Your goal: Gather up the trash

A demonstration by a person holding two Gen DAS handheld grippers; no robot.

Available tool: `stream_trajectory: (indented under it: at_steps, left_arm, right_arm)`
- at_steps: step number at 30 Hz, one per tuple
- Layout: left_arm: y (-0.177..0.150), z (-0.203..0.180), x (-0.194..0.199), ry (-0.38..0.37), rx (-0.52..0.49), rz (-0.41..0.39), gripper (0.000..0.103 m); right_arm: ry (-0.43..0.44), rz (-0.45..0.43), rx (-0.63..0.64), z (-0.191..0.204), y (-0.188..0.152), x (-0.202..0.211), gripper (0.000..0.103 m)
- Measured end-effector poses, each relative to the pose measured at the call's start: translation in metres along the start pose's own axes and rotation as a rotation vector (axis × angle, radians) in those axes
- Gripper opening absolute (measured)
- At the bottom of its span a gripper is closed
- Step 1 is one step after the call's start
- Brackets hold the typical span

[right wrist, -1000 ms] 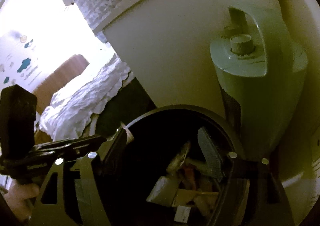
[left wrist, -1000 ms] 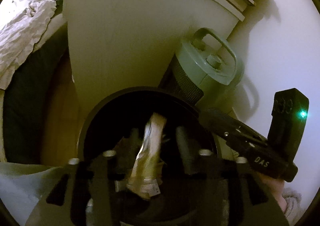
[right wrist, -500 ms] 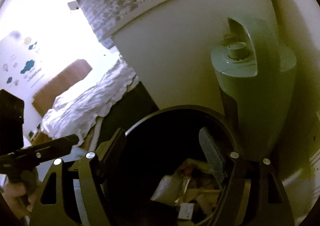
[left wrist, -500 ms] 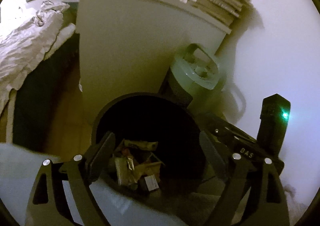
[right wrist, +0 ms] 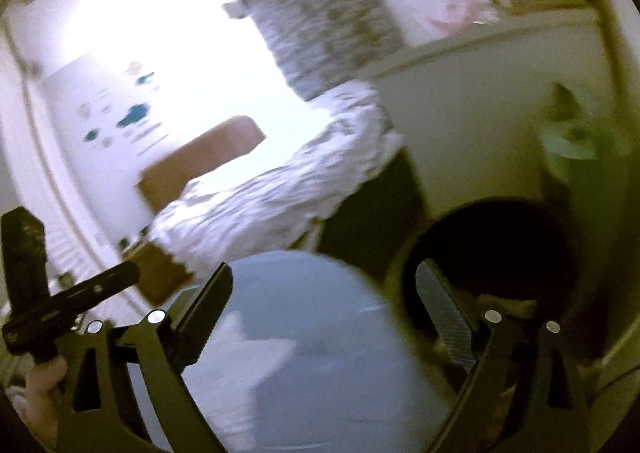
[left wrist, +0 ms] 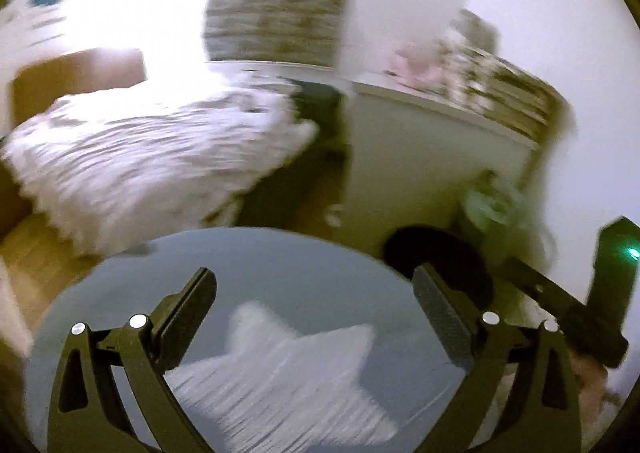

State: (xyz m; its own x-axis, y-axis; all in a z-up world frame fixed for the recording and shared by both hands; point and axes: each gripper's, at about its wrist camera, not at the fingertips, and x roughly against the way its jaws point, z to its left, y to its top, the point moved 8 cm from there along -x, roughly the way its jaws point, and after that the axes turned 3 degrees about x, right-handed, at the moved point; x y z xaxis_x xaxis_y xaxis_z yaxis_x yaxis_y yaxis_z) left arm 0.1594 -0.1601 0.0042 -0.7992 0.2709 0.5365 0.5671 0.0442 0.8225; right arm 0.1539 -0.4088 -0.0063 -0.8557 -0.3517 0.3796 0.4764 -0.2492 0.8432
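Note:
Both views are blurred by motion. My left gripper (left wrist: 316, 301) is open and empty, above a round grey-blue rug (left wrist: 280, 265) with a white star (left wrist: 296, 369). The black trash bin (left wrist: 436, 253) stands to its right on the floor. In the right wrist view my right gripper (right wrist: 328, 293) is open and empty; the bin (right wrist: 496, 245) lies behind its right finger, with some wrappers (right wrist: 500, 303) showing inside. The right gripper's body (left wrist: 568, 309) shows at the right of the left wrist view.
A bed with a white ruffled cover (left wrist: 152, 149) stands to the left. A white cabinet (left wrist: 424, 157) with stacked books (left wrist: 512, 101) sits behind the bin, beside a pale green heater (right wrist: 576, 141). Wooden floor (left wrist: 36, 253) lies at left.
The left gripper opened and let the wrapper fall into the bin. Both grippers then pulled back and swung left, away from the bin, over the rug.

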Motion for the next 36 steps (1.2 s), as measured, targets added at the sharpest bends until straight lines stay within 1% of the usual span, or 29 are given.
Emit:
stream_trajectory:
  at_steps: [3, 5, 7, 8, 11, 13, 15, 18, 21, 26, 28, 31, 36]
  left_arm:
    - [0.0, 0.042, 0.035, 0.085, 0.066, -0.032, 0.098]
    - [-0.002, 0.062, 0.056, 0.125, 0.095, -0.047, 0.098]
    - [-0.002, 0.078, 0.078, 0.159, 0.114, -0.073, 0.098]
    - [-0.002, 0.083, 0.086, 0.17, 0.117, -0.086, 0.098]
    - [-0.004, 0.099, 0.11, 0.202, 0.133, -0.116, 0.098]
    - [-0.007, 0.111, 0.12, 0.225, 0.151, -0.121, 0.098]
    - [-0.011, 0.119, 0.125, 0.24, 0.165, -0.12, 0.098]
    - [-0.015, 0.122, 0.125, 0.232, 0.173, -0.118, 0.098]
    - [-0.022, 0.12, 0.12, 0.23, 0.161, -0.106, 0.098]
    - [-0.034, 0.129, 0.122, 0.232, 0.188, -0.099, 0.098]
    - [-0.038, 0.134, 0.125, 0.251, 0.199, -0.105, 0.098]
    - [-0.042, 0.142, 0.131, 0.31, 0.2, -0.113, 0.098]
    - [-0.046, 0.148, 0.139, 0.326, 0.224, -0.119, 0.098]
  right_arm:
    - [0.069, 0.007, 0.055, 0.061, -0.001, 0.0, 0.094]
    - [0.108, 0.016, 0.11, 0.109, -0.003, -0.002, 0.096]
    - [0.145, 0.02, 0.138, 0.141, -0.005, 0.0, 0.096]
    - [0.173, 0.023, 0.156, 0.164, -0.006, 0.0, 0.096]
    - [0.204, 0.029, 0.194, 0.203, -0.012, 0.001, 0.098]
    - [0.201, 0.017, 0.237, 0.228, -0.017, 0.005, 0.098]
    - [0.192, 0.007, 0.276, 0.241, -0.02, 0.009, 0.098]
    - [0.18, -0.008, 0.313, 0.256, -0.024, 0.016, 0.098]
    - [0.173, -0.013, 0.32, 0.256, -0.028, 0.018, 0.098]
    - [0.146, -0.009, 0.329, 0.257, -0.036, 0.019, 0.098]
    - [0.147, -0.009, 0.327, 0.257, -0.038, 0.021, 0.098]
    - [0.149, -0.01, 0.325, 0.258, -0.039, 0.021, 0.098]
    - [0.155, -0.011, 0.326, 0.262, -0.044, 0.025, 0.098]
